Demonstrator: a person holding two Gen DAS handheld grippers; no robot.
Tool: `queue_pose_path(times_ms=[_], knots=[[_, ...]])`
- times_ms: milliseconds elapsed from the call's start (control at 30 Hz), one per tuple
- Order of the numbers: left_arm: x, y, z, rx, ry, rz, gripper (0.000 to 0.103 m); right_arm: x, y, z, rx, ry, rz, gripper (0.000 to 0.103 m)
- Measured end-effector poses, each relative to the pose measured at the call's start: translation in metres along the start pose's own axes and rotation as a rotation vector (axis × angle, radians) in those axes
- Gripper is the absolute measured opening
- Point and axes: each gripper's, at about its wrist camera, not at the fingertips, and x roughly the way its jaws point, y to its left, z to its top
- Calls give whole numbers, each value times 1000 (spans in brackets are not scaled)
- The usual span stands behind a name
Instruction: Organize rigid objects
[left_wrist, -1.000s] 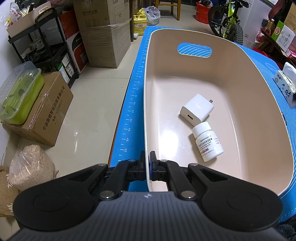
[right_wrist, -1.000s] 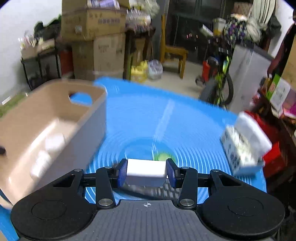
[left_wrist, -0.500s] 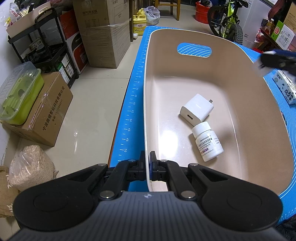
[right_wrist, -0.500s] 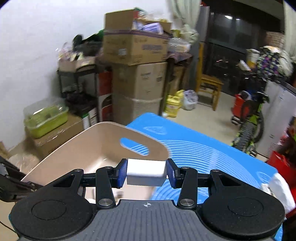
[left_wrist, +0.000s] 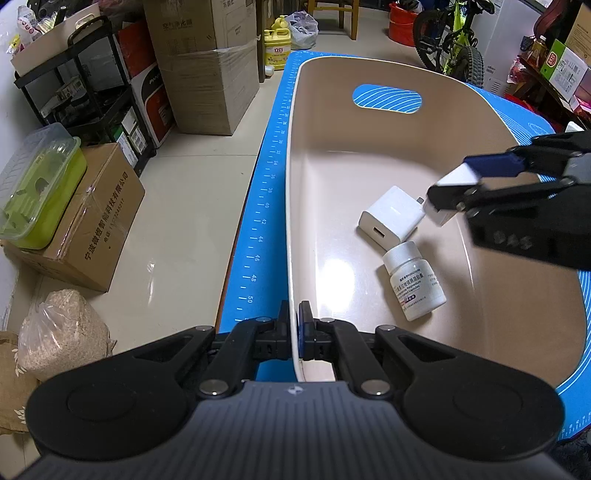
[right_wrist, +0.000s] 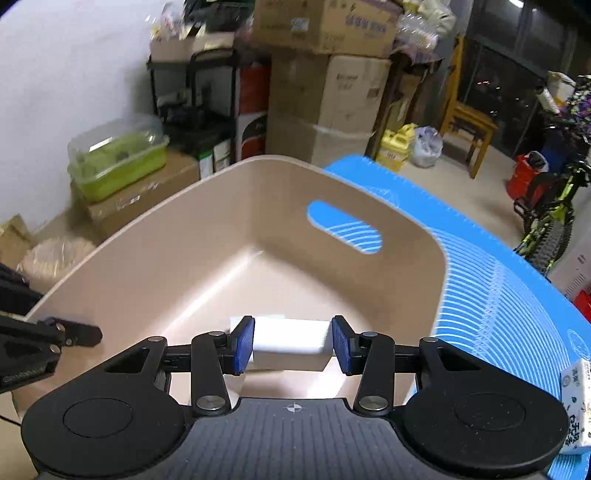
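Note:
A beige plastic basket (left_wrist: 369, 155) (right_wrist: 207, 258) with a handle slot stands on the blue mat (left_wrist: 258, 229). My left gripper (left_wrist: 294, 332) is shut on the basket's near rim. Inside the basket lie a white charger (left_wrist: 391, 216) and a white pill bottle (left_wrist: 413, 286) on its side. My right gripper (right_wrist: 291, 345) (left_wrist: 458, 184) is shut on a white box (right_wrist: 290, 349) (left_wrist: 448, 192). It hangs over the basket's right part, just above the charger.
A white tissue pack (right_wrist: 576, 402) lies on the mat (right_wrist: 495, 295) to the right of the basket. Beyond the table's left edge are cardboard boxes (left_wrist: 207, 74), a black shelf (left_wrist: 85, 85), a green lidded container (left_wrist: 37, 184) and a bicycle (left_wrist: 450, 48).
My right gripper has carried the white box leftward from over the open mat to above the inside of the basket, entering the left wrist view. The left gripper has kept still on the rim.

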Motion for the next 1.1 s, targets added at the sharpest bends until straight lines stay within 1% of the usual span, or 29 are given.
queue_pose_path(times_ms=[133,333,467,633,800,933,1067,1100], knots=[[1,0,1,1,0,-3,5,14,9,-1,-45,54,-2,50],[1,-1,1,0,-1,-3,5,29,14,-3,-65,146,9,50],[1,-1,1,0,-2,-4,5,34,16,-2,-91,184,2,50],[1,-1,2,-3,-2,-6,5,46,12,-1,-75,274,24,50],[1,-1,1,-3,-1,-6,5,50,10,-1,-70,308,29,50],[1,-1,2,-3,-2,-6,5,52,8,-2,-56,318,22,50],[1,0,1,-2,-2,-5,5,49,6,0,-51,301,26,52],[2,0,1,-2,-1,-4,5,49,5,0,-50,300,25,55]])
